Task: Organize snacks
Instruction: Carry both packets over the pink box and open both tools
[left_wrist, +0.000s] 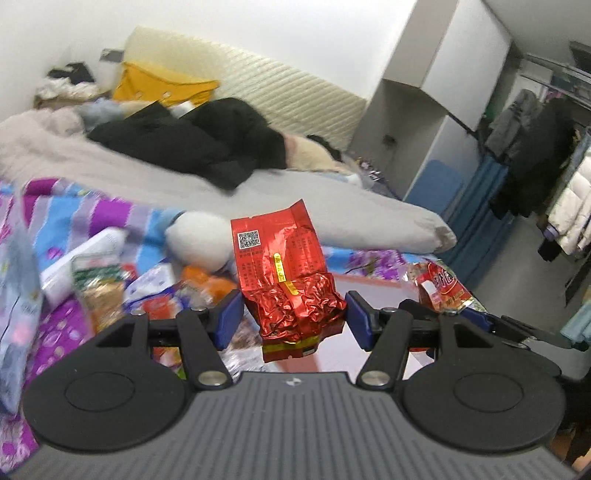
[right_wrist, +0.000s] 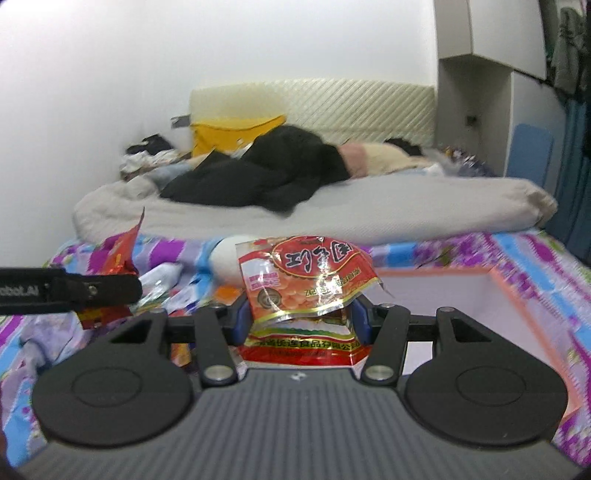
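Note:
My left gripper (left_wrist: 295, 318) is shut on a crinkled red foil packet (left_wrist: 288, 280) with a QR code, which stands upright between the blue pads and is lifted off the bed. The right gripper (right_wrist: 301, 322) is shut on a red snack bag (right_wrist: 306, 280) printed with orange rounds, its top flopping forward. Each gripper shows in the other's view: the right gripper (left_wrist: 465, 314) with its red bag (left_wrist: 443, 286) at the right edge, the left gripper (right_wrist: 74, 290) with the foil packet (right_wrist: 118, 254) at the left edge. Several loose snack packets (left_wrist: 110, 284) lie on the floral sheet at the left.
A pink-rimmed box (right_wrist: 517, 295) with a white inside sits on the floral bedsheet (right_wrist: 554, 258) to the right, below the grippers. Behind lie a grey duvet (right_wrist: 369, 206), black clothing (right_wrist: 266, 177) and a yellow bag (right_wrist: 229, 134). Wardrobe and hanging coats (left_wrist: 535, 166) stand right.

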